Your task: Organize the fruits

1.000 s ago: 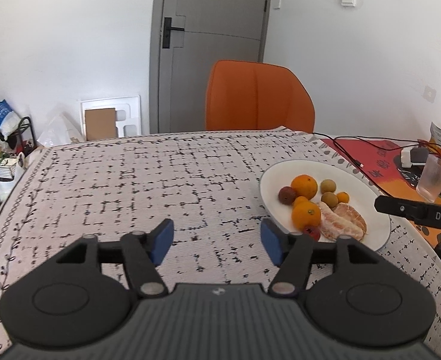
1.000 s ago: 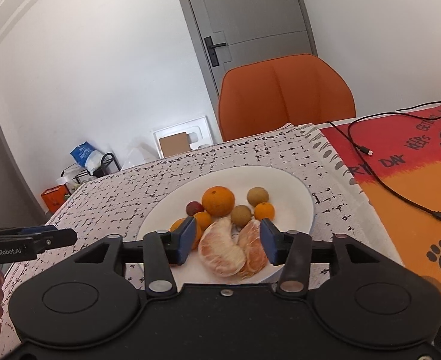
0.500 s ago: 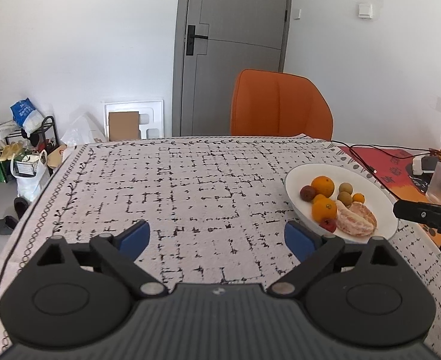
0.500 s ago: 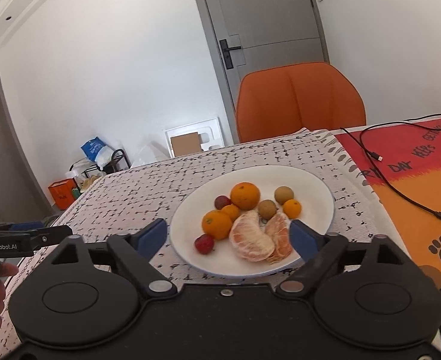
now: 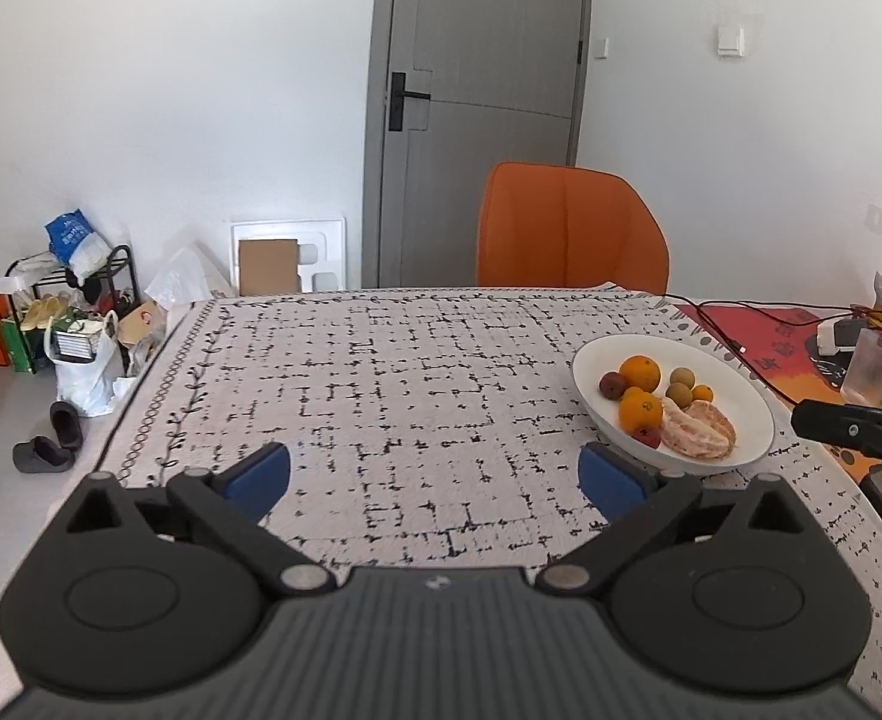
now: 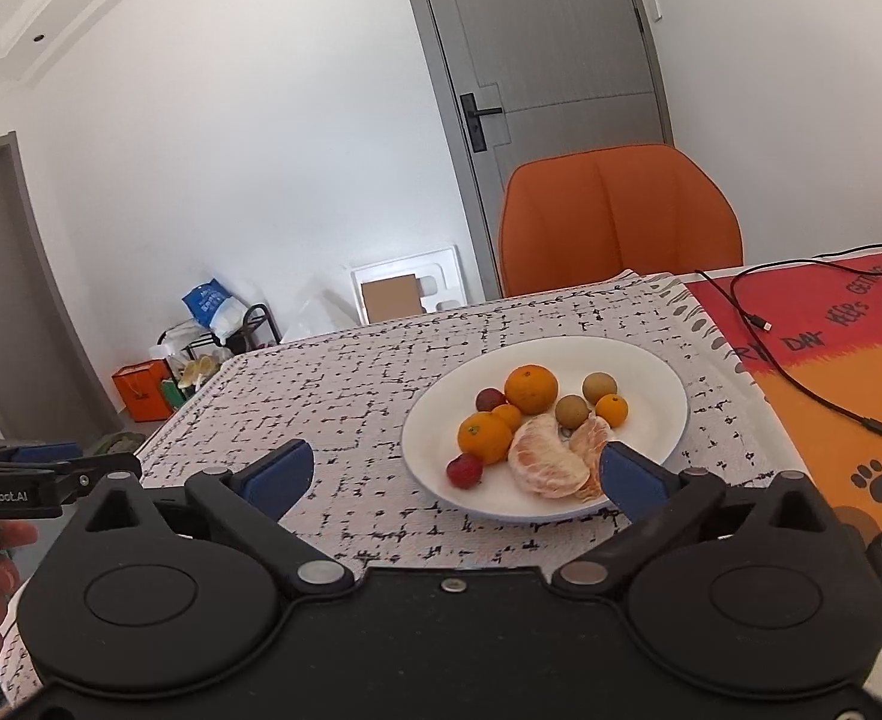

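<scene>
A white plate (image 6: pixel 657 378) sits on the patterned tablecloth and holds oranges (image 6: pixel 531 387), small brown fruits (image 6: pixel 598 386), red fruits (image 6: pixel 464 470) and peeled orange halves (image 6: pixel 546 462). My right gripper (image 6: pixel 456 477) is open and empty, held back from the plate's near rim. My left gripper (image 5: pixel 435 477) is open and empty over bare cloth, left of the plate (image 5: pixel 747 396). The right gripper's tip (image 5: pixel 849 429) shows at the right edge of the left wrist view.
An orange chair (image 5: pixel 567 228) stands behind the table. A red and orange mat (image 6: pixel 831 348) with a black cable (image 6: pixel 801 384) lies right of the plate. A plastic cup (image 5: pixel 870 369) stands at the far right. Bags and a rack (image 5: pixel 75 312) sit on the floor at left.
Both grippers have opened wide and pulled back from the plate and up. The fruits on the plate have not moved.
</scene>
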Demonstrator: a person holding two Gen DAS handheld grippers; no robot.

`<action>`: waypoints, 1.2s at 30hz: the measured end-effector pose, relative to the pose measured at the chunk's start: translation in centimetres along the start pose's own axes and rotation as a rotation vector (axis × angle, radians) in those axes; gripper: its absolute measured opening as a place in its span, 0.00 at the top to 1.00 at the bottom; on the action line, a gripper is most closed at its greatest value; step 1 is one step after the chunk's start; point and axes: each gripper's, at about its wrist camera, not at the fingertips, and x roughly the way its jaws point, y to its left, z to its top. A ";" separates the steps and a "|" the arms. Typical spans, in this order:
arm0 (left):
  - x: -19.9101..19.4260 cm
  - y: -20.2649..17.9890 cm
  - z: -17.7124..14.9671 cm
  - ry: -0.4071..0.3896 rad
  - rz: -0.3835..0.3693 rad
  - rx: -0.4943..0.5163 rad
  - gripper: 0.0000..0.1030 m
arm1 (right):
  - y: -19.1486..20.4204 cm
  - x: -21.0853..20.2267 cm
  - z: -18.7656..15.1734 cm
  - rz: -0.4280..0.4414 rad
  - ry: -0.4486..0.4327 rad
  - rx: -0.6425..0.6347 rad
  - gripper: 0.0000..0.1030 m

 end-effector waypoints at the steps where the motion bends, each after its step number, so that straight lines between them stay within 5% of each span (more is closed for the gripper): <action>1: -0.3 0.0 -0.1 0.000 0.004 0.001 0.00 | 0.2 -0.3 -0.1 0.000 0.000 0.000 0.00; 26: -5.9 1.3 -2.3 -0.039 0.105 -0.054 0.00 | 5.2 -4.9 -1.4 0.017 0.021 -0.066 0.00; 36: -6.6 1.1 -3.4 -0.030 0.091 -0.002 0.00 | 6.4 -5.2 -2.9 0.032 0.045 -0.079 0.00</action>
